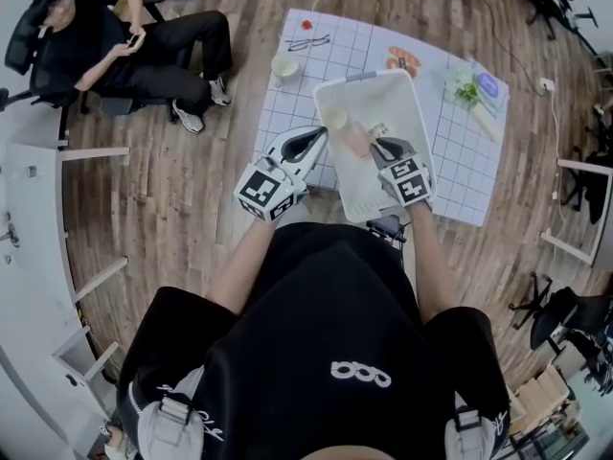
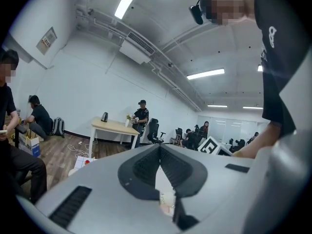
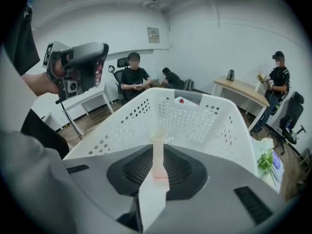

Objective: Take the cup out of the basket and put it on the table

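A white perforated basket (image 1: 402, 99) stands on the gridded table cover (image 1: 287, 113). Inside it, near the left wall, is a small pale cup (image 1: 336, 119) with a tan object (image 1: 355, 140) beside it. My right gripper (image 1: 380, 148) reaches down into the basket's near end. In the right gripper view the right gripper (image 3: 157, 150) is open by only a narrow slit, and the cup (image 3: 157, 134) stands upright just beyond its tips, framed by the basket (image 3: 214, 126). My left gripper (image 1: 319, 138) is at the basket's left rim. Seen in its own view, the left gripper (image 2: 160, 149) has its tips together.
On the cover lie a second cup (image 1: 285, 66), a pair of glasses (image 1: 308, 41), food items (image 1: 403, 62), greens (image 1: 467, 92) and a blue item (image 1: 488, 85). A person sits on a chair (image 1: 124, 51) at the far left. Desks and chairs ring the wooden floor.
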Motion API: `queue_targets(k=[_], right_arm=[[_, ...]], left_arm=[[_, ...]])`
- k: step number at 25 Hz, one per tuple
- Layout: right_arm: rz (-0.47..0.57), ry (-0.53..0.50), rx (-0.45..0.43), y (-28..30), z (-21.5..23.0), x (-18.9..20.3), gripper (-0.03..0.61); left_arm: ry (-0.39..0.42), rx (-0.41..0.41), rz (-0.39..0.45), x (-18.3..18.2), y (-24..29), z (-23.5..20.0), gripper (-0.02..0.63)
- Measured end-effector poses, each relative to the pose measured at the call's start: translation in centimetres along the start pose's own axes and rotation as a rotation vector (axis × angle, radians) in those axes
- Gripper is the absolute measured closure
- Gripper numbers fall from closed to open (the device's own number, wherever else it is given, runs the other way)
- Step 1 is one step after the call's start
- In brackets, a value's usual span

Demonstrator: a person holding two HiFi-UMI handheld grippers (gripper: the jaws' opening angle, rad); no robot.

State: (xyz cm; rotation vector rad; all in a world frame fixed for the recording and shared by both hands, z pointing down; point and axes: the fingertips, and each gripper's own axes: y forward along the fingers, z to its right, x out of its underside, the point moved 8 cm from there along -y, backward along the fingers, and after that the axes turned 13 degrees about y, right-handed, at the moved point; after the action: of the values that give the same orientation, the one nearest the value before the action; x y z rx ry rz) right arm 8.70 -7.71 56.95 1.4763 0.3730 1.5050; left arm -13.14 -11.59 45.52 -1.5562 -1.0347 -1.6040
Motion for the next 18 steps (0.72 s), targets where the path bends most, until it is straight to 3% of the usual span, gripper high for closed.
queue_targets(k=[5, 7, 12, 18], right_arm=[[-0.230, -0.022, -0.025, 4.8, 0.5, 2.6, 0.394], [-0.285, -0.008, -0.027, 6.5, 0.9, 3.7, 0.379], [-0.351, 0.043, -0.018, 9.0, 2.4, 5.7, 0.334], [-0.379, 0.021, 0.035, 11.0, 3.3, 7.2, 0.304]], left_arm=[[-0.009, 0.024, 0.007, 0.5, 0.3, 0.0, 0.607], [-0.012, 0.027, 0.009, 0.6, 0.3, -0.1, 0.607], [-0.032, 0.031, 0.014, 1.1, 0.2, -0.2, 0.607], [-0.046, 0.026, 0.009, 1.5, 0.1, -0.4, 0.607]])
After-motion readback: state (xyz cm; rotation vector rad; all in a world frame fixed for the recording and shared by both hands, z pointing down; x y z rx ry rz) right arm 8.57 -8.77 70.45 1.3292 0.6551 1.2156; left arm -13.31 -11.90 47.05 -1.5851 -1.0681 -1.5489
